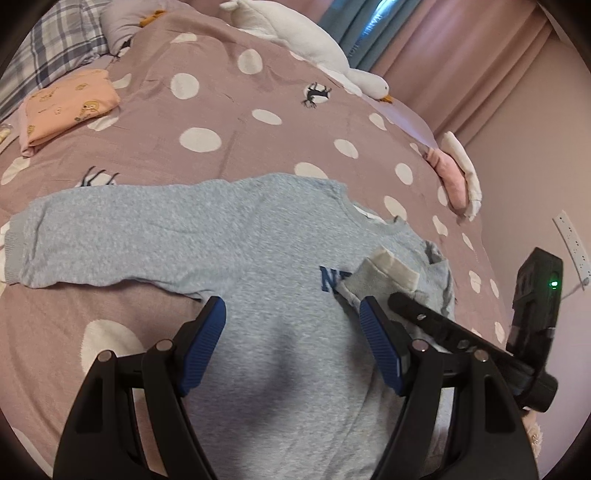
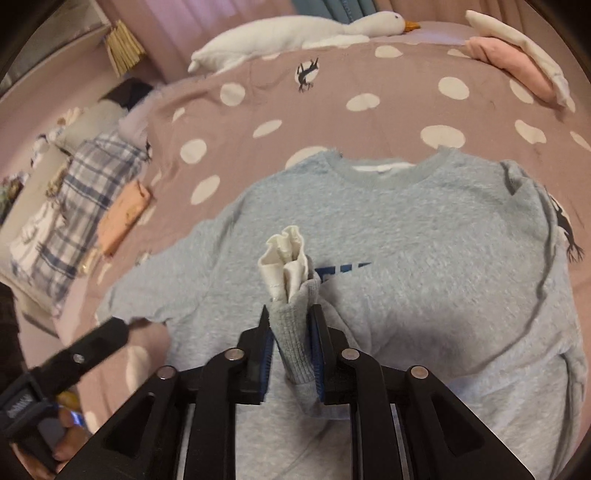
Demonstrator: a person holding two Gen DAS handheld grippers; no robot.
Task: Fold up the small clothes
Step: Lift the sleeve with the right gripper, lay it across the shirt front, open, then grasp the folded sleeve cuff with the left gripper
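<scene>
Right gripper (image 2: 290,332): jaws are standing narrowly apart with the sleeve cuff (image 2: 293,328) between them; the grey ribbed cuff is filling the gap, but whether the pads are pressing on it is not clear. The sleeve is being carried over the chest of the garment, which reads as a sleeve-inward fold in progress.

Sleeve lining (image 2: 286,260): a white inner layer is bunching out beyond the jaw tips, so the cuff is being taken near its end.

Left gripper (image 1: 293,332): jaws are spread wide and pinching nothing. It is hovering over the lower body of the garment near the bed's near edge, judged to be waiting to steady or flatten the cloth.

Sweatshirt (image 1: 258,258): the task's thing is lying flat, front up, on the near part of the bed, collar toward the far side. Blue lettering (image 1: 327,278) is partly covered by the folded-in sleeve. The other sleeve (image 1: 92,243) is lying stretched out flat toward the bed's left edge, not yet folded.

Bed cover (image 1: 207,103): mauve with white dots, carrying everything.

Orange folded garment (image 1: 70,105): resting near the bed's far left corner, well apart from the sweatshirt, apparently a finished piece set aside.

Pink and white folded pieces (image 1: 456,173): stacked at the bed's right edge.

Plush goose (image 1: 306,35): lying along the far edge of the bed.
</scene>
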